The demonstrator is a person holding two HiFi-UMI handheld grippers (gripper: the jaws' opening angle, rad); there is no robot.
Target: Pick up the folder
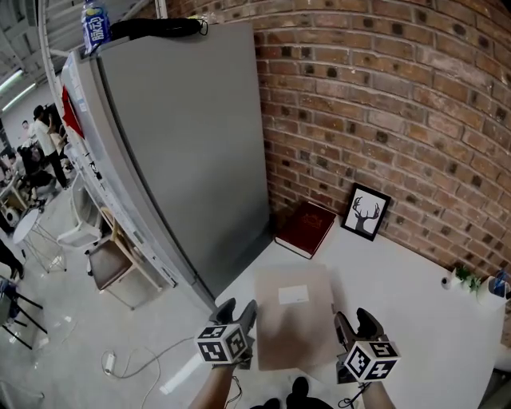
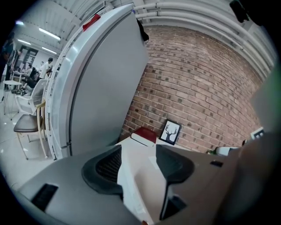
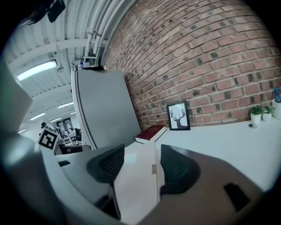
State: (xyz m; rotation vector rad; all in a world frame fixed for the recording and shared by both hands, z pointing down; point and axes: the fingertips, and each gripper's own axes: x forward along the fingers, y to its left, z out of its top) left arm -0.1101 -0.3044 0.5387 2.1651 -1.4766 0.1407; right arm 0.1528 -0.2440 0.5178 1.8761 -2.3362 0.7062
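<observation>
The folder (image 1: 294, 319) lies flat on the table (image 1: 423, 319), not lifted yet. My left gripper (image 1: 238, 311) and right gripper (image 1: 355, 322) flank it with jaws spread, pinching nothing; grasping and lifting remain.

A deer picture (image 1: 366, 212) (black frame) leans against the brick wall (image 1: 383, 96). A red book (image 1: 305, 228) lies flat on the white table (image 1: 423, 319) near the wall. A tall grey cabinet (image 1: 192, 144) stands end-on to the wall, with a bottle (image 1: 95, 24) on top. Small plants (image 1: 463, 275) sit by the wall.
</observation>
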